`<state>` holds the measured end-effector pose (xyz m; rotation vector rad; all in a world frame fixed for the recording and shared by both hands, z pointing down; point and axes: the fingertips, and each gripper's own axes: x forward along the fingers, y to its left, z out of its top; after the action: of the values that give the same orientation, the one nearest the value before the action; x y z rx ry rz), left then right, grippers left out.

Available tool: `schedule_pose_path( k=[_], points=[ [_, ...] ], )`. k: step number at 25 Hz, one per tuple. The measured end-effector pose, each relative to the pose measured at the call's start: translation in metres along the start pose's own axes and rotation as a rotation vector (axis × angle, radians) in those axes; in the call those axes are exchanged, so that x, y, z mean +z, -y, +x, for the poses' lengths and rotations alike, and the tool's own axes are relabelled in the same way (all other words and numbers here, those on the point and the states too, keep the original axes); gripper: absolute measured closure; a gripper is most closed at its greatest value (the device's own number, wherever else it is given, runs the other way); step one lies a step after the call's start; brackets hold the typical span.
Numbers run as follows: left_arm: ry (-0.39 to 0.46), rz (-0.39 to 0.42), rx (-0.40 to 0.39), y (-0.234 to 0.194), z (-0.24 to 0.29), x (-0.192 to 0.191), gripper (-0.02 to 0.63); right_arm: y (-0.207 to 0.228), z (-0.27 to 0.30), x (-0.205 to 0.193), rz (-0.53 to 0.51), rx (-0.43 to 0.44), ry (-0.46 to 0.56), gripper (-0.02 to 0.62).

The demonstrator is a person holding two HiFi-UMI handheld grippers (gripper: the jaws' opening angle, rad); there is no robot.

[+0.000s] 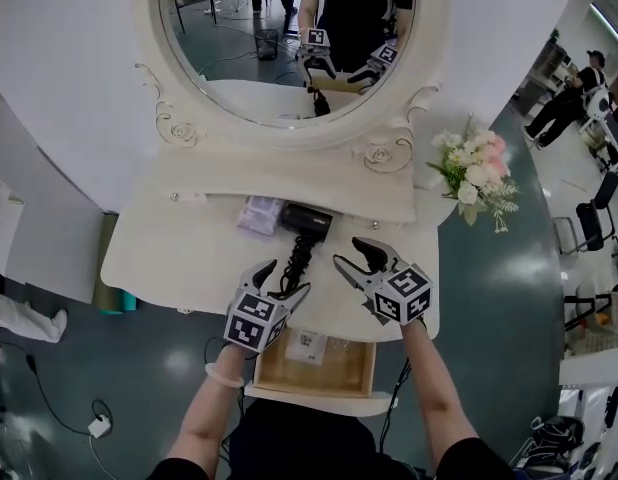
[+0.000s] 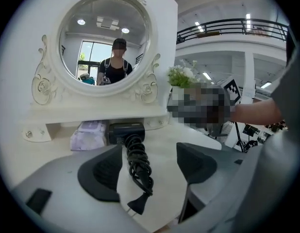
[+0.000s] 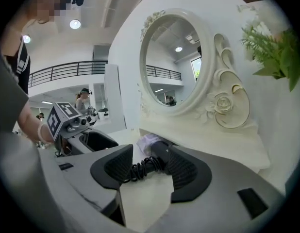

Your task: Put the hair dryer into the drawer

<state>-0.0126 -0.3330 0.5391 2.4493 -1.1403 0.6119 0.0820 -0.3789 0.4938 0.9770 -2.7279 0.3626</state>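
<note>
Colours at the vanity
Cream-white dressing table [image 1: 169, 258]; black hair dryer [image 1: 305, 220] and cord [image 1: 297, 260]; pale lilac packet [image 1: 260, 214]; drawer [image 1: 319, 373] tan inside; white-pink flowers [image 1: 476, 171], green leaves; left gripper [image 1: 286, 278] and right gripper [image 1: 354, 255] grey, with black-and-white square markers.

The coiled cord [image 1: 297, 261] is lying between the left gripper's [image 1: 284, 280] spread fingers, bare tabletop [image 1: 169, 258] flanking them. Beyond the fingertips, a low shelf [image 1: 289, 183] is overhanging the hair dryer [image 1: 306, 221], and a purple packet [image 1: 259, 214] is crowding in leftward.
</note>
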Motion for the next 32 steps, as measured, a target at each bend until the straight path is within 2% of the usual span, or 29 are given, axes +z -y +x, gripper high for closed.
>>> schedule_pose_path(
  k=[3, 12, 16, 22, 27, 30, 32],
  points=[
    [-0.046, 0.001, 0.010, -0.007, 0.016, -0.009, 0.216, 0.012, 0.017, -0.009, 0.008, 0.024, -0.021, 0.355],
    [-0.124, 0.004, 0.033, -0.024, 0.050, -0.025, 0.215, 0.041, 0.056, -0.036, 0.059, 0.065, -0.048, 0.301],
    [-0.150, 0.002, 0.016, -0.022, 0.064, -0.028, 0.215, 0.046, 0.068, -0.048, 0.041, 0.088, -0.079, 0.295],
    [-0.169, 0.053, 0.016, -0.021, 0.085, -0.027, 0.215, 0.049, 0.083, -0.057, -0.033, 0.121, -0.111, 0.295],
    [-0.276, 0.063, 0.000, -0.021, 0.095, -0.040, 0.215, 0.052, 0.092, -0.058, -0.015, 0.134, -0.103, 0.295],
    [-0.337, 0.074, 0.008, -0.023, 0.098, -0.047, 0.274, 0.054, 0.097, -0.063, -0.023, 0.126, -0.115, 0.294],
    [-0.347, 0.069, 0.002, -0.023, 0.099, -0.048, 0.281, 0.055, 0.099, -0.064, -0.013, 0.118, -0.111, 0.288]
  ],
)
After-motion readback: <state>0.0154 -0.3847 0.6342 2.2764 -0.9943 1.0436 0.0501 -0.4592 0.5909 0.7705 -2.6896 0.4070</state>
